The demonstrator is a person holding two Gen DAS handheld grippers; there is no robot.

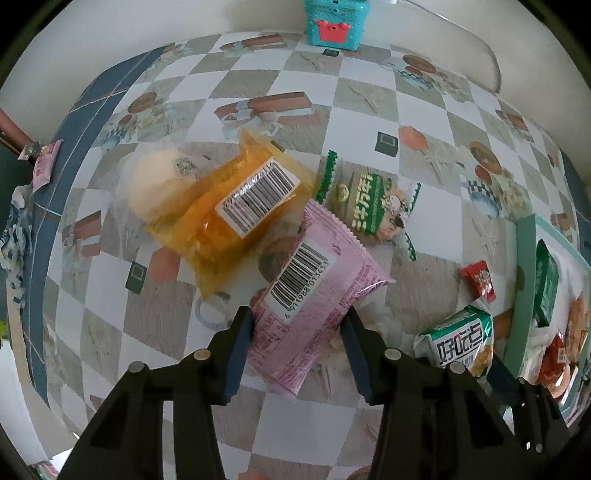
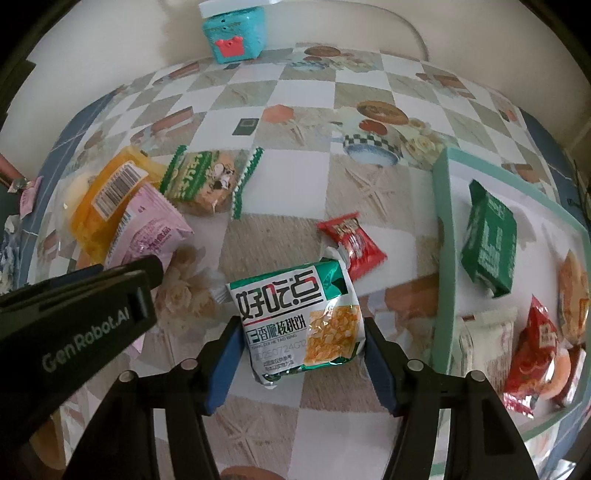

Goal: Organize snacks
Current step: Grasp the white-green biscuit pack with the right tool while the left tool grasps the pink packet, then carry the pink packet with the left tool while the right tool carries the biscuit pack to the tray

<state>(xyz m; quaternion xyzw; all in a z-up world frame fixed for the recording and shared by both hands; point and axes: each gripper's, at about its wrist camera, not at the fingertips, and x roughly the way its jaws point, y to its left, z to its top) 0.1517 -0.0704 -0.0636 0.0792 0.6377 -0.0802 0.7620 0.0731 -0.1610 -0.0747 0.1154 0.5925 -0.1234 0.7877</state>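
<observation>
- The left gripper (image 1: 299,325) points straight down over the checkered tablecloth (image 1: 258,88), its blue pads pressed onto both sides of a pink snack packet (image 1: 310,295) with a barcode label facing up.
- That pink packet lies tilted, its far end overlapping an orange clear-wrapped pastry (image 1: 229,214); a pale round bun (image 1: 155,184) sits just left of the orange wrapper.
- A green-edged biscuit packet (image 1: 369,206) lies just beyond the pink one, to its right.
- The right gripper (image 2: 299,339) brackets a white-and-green walnut-cookie packet (image 2: 295,321) at mid width; both pads meet the packet's sides, so it looks gripped.
- A small red candy packet (image 2: 351,240) lies just beyond the cookie packet, touching its far corner.
- On the right stands a mint-rimmed tray (image 2: 443,229), already holding a dark green packet (image 2: 487,240), a white packet (image 2: 487,343) and red packets (image 2: 532,347).
- A teal box with a red crab (image 2: 236,33) sits at the far edge by the wall.
</observation>
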